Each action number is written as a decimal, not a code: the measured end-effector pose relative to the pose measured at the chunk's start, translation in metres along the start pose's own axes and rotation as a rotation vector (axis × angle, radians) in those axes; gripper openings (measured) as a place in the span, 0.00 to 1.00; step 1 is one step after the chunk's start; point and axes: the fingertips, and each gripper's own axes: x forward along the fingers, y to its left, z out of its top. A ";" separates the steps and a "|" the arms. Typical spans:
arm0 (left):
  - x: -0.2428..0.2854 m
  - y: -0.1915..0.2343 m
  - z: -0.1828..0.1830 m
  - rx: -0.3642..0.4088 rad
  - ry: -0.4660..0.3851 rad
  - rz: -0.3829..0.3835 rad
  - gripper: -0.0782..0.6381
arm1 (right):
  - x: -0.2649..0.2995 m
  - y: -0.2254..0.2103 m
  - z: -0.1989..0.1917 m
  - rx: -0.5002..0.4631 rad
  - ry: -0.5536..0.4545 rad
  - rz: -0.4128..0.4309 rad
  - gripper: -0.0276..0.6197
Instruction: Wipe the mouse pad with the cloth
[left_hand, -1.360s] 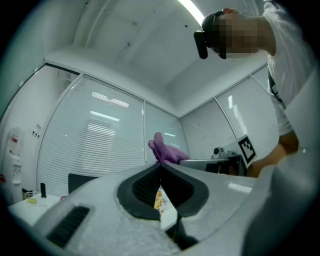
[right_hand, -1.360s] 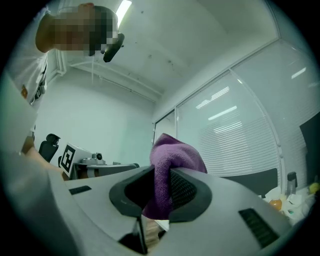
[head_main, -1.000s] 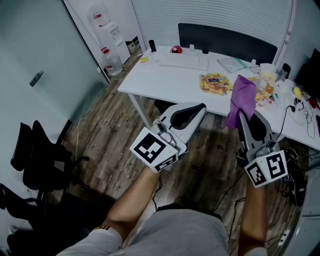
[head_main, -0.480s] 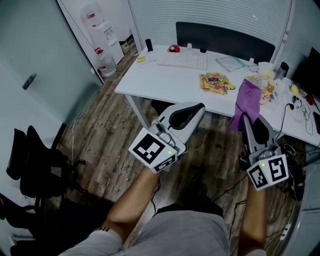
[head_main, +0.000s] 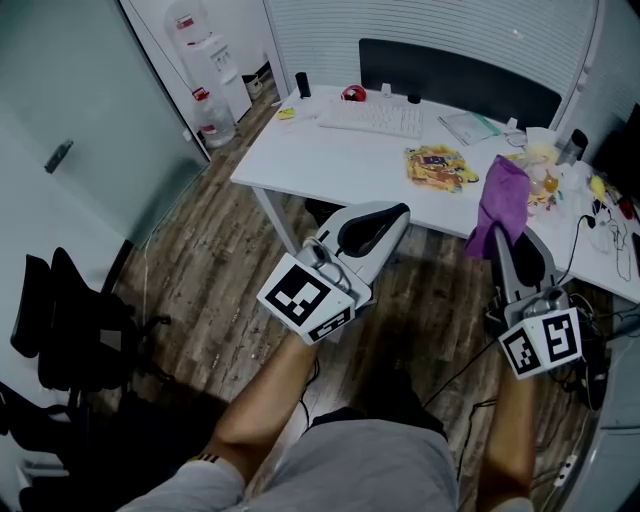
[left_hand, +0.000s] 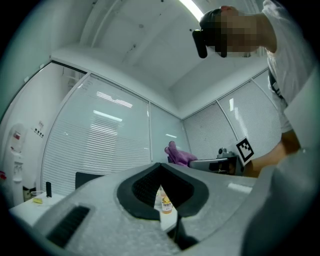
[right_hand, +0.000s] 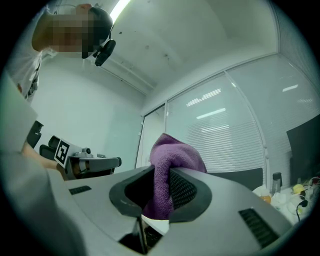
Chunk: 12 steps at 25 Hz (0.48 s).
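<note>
Left gripper (head_main: 397, 212): held over the floor on the near side of the white desk (head_main: 330, 150). In the left gripper view the jaws are seen pressed together with nothing gripped. Mouse pad (head_main: 437, 165): yellow-patterned, flat on the desk, recorded only in the head view. Right gripper (head_main: 497, 235): clamped on the purple cloth (head_main: 500, 198), which is bunched upward clear of the pad. The pinch is confirmed in the right gripper view.

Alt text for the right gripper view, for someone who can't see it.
The right gripper holds a purple cloth clamped between its jaws, bunched up above them. Behind it are the left gripper and glass walls with blinds.
</note>
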 end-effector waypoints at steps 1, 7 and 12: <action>0.002 0.003 -0.001 0.003 0.002 0.003 0.13 | 0.003 -0.002 -0.001 -0.002 -0.002 0.002 0.15; 0.022 0.021 -0.008 0.018 0.014 0.017 0.13 | 0.021 -0.021 -0.005 -0.018 -0.007 0.012 0.15; 0.043 0.039 -0.016 0.032 0.027 0.021 0.13 | 0.040 -0.046 -0.009 -0.013 -0.020 0.007 0.15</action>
